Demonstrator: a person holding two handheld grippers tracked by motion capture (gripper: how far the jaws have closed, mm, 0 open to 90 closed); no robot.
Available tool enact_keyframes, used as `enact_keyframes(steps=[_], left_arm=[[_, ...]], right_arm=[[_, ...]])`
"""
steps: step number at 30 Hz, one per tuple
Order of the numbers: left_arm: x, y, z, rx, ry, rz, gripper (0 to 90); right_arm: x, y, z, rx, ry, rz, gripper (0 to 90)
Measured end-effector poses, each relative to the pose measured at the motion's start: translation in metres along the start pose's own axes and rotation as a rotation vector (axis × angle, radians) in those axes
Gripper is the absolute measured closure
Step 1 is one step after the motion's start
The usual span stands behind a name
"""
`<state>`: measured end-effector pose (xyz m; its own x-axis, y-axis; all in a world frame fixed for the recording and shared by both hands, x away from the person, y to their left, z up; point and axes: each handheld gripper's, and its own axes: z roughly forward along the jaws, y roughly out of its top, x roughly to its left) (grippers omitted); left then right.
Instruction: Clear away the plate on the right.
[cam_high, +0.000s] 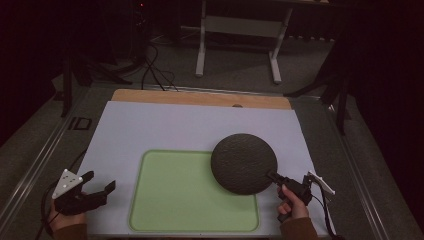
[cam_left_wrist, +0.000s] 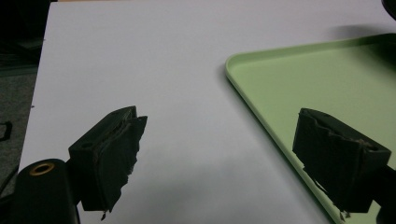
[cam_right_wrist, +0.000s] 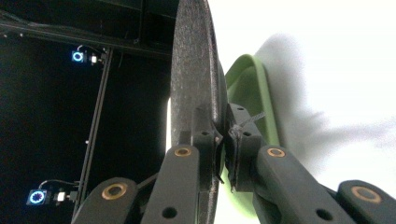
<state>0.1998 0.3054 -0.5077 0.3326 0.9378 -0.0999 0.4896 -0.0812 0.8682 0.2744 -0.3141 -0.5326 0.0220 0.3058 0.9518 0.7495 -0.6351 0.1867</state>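
High view: right gripper (cam_high: 276, 177) clamps the dark plate's (cam_high: 243, 162) rim, carrying it above the green tray's (cam_high: 150, 210) right edge. Left gripper (cam_high: 100, 184) waits apart-jawed by the tray's left edge, leaving room.

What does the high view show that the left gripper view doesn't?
High view alone: the whole dark round textured plate, gripped at its edge by the right gripper, plus the wooden tabletop edge. Left gripper view alone: a close look along the left gripper, its jaws wide apart with nothing between. Both: the light green tray and the white mat.

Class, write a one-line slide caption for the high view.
Right gripper pinches the dark round plate by its rim over the green tray; left gripper waits open.
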Motion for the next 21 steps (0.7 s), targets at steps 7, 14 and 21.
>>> enact_keyframes(steps=[7, 14, 21], left_arm=[[0.0, 0.001, 0.0, 0.0, 0.0, 0.004, 15.0], [0.0, 0.001, 0.001, 0.0, -0.004, 0.006, 15.0], [0.0, 0.001, 0.0, -0.003, -0.003, 0.005, 15.0]], right_arm=[[0.005, -0.006, 0.012, 0.037, 0.002, -0.014, 82.6], [0.008, -0.015, 0.022, 0.077, 0.004, -0.017, 82.6], [0.011, -0.025, 0.034, 0.122, -0.001, -0.032, 82.5]])
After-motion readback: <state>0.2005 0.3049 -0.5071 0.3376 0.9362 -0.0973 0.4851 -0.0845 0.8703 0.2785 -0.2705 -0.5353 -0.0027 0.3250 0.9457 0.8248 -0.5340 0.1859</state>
